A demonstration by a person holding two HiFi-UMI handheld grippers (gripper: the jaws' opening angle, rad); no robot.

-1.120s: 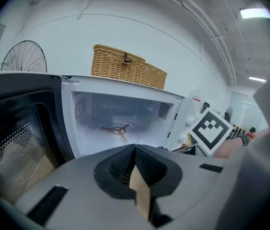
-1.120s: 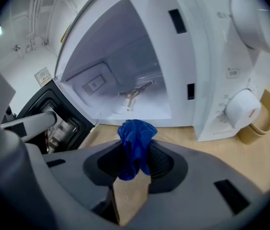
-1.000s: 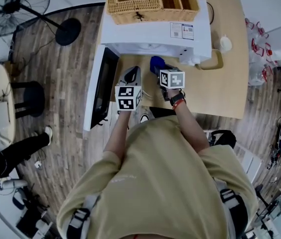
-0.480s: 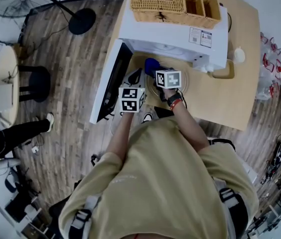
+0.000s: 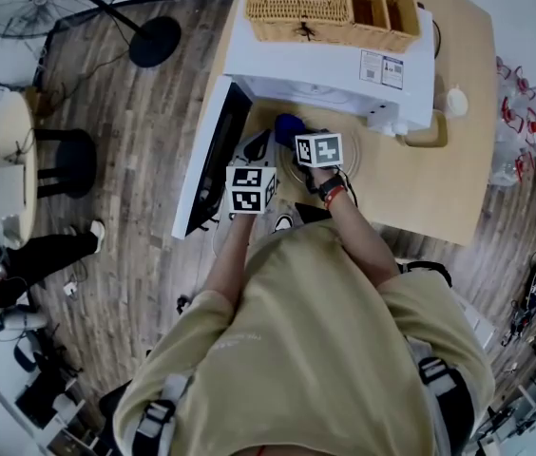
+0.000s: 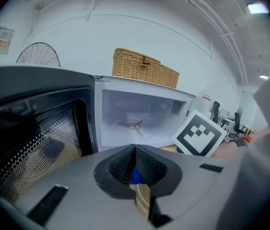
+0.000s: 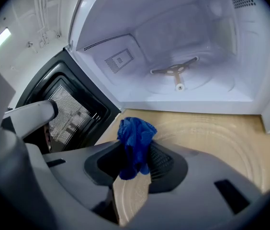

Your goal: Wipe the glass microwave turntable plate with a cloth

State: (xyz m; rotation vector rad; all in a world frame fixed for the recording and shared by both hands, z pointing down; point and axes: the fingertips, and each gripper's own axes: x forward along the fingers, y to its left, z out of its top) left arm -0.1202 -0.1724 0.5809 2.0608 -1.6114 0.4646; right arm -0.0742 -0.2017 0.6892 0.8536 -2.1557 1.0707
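The right gripper [image 7: 136,152] is clenched on a blue cloth [image 7: 135,139], with its jaws pressed against the fabric from both sides. The cloth is bunched into a narrow wad. Its long axis runs along the jaws, and a crumpled head pokes out past the fingertips towards the far side, at the open microwave [image 7: 173,37]. The glass turntable plate [image 7: 211,134] lies flat on the wooden counter [image 5: 449,169], face up, just on the near side of the microwave's mouth. It is round, so it has no long axis, and its rings show as pale arcs on the wood to the right of the cloth and under it. Whether the cloth touches the glass cannot be told. The left gripper [image 6: 135,150] is held just to the left of the right one and points the same way, into the oven. Its jaws are closed, with the tips meeting, and nothing can be made out between them. Only a sliver of blue and wood shows through the gap below the tips. The microwave door [image 7: 73,109] stands swung out to the left, its mesh window facing the grippers. Inside the white cavity, the three-armed roller support [image 7: 175,72] sits bare on the floor. A wicker basket [image 5: 315,8] rests on top of the microwave.
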